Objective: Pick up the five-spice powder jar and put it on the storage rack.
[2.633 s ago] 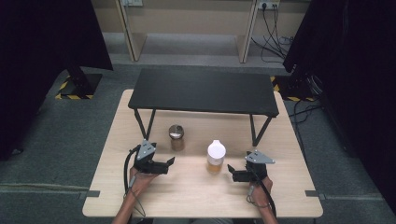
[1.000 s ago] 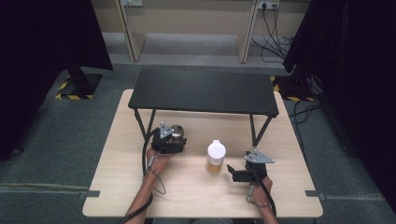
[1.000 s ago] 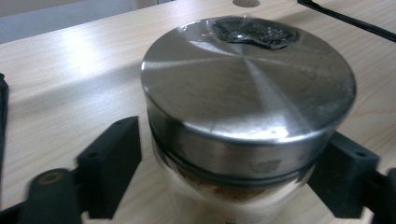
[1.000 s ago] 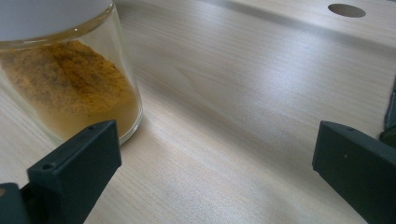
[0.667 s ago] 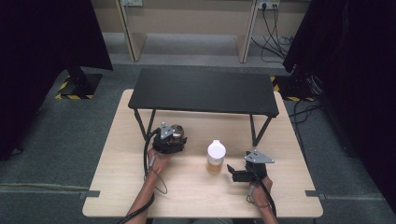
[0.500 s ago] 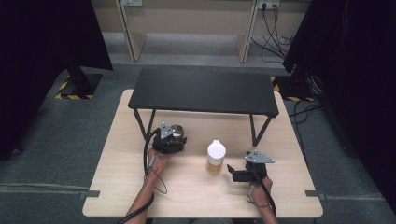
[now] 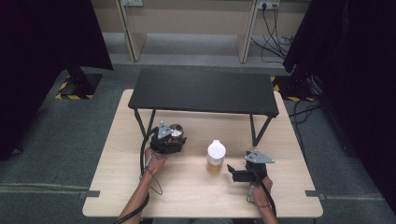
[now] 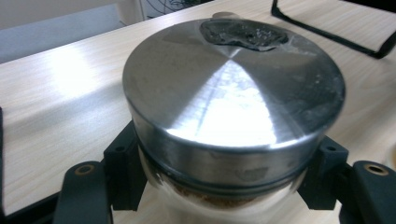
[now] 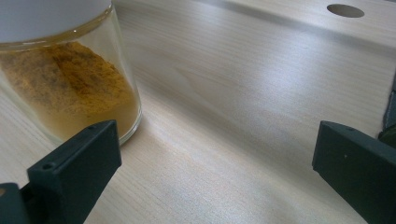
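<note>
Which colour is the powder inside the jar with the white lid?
The powder is yellow-orange, clearest in the right gripper view.

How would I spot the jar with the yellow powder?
Find the black shelf standing on the wooden table. In front of it are two jars; the yellow powder jar is the clear glass one with a white lid, while the metal-lidded jar sits between the left gripper's jaws.
</note>
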The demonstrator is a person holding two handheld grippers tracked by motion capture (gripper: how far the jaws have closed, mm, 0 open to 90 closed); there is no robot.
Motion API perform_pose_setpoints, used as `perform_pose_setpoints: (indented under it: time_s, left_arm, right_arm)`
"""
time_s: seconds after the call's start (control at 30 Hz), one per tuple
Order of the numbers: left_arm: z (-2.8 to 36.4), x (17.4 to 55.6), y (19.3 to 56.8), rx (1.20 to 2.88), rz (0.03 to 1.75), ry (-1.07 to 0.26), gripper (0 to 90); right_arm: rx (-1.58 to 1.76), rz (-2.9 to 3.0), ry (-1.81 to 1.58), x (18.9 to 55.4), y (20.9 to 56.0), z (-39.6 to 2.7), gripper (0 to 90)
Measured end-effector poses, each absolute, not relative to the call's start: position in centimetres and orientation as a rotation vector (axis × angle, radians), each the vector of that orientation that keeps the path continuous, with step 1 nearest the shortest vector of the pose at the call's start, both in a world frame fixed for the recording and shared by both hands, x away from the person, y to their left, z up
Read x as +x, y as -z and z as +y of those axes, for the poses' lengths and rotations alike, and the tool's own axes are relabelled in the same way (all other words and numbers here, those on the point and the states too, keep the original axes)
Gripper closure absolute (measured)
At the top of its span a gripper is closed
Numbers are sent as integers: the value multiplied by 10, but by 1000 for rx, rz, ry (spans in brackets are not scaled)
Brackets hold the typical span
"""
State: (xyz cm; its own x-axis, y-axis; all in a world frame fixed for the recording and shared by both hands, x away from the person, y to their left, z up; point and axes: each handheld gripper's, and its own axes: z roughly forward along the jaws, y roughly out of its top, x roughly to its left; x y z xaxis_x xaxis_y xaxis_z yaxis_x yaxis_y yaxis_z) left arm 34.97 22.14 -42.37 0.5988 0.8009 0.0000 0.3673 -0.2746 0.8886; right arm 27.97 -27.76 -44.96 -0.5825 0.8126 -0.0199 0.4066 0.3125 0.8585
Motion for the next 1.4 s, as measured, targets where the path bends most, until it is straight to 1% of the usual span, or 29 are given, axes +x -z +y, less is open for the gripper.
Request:
perform_pose_setpoints:
  time_s: [0.2, 0.33, 0.53, 0.67, 0.87, 1.23, 1.4]
  left_arm:
    - [225, 343, 415, 1917, 897, -556, 303]
    - [234, 338, 407, 1912, 886, -522, 303]
    - [245, 331, 389, 1931, 852, -515, 303]
    - [252, 328, 378, 1912, 840, -503, 303]
    - [254, 323, 354, 1931, 797, -521, 303]
    - [255, 323, 300, 1942, 747, -480, 303]
    - [252, 327, 277, 1924, 736, -489, 303]
  right_arm:
    - [1076, 2132, -1191, 279, 449, -277, 11]
    - [1077, 2130, -1191, 279, 449, -277, 11]
    - [1078, 2127, -1191, 279, 450, -277, 11]
    - [1079, 2126, -1192, 279, 450, -277, 11]
    - [1078, 2127, -1192, 279, 450, -277, 11]
    - [1077, 2127, -1190, 279, 450, -277, 11]
    - [1076, 2128, -1190, 279, 450, -277, 11]
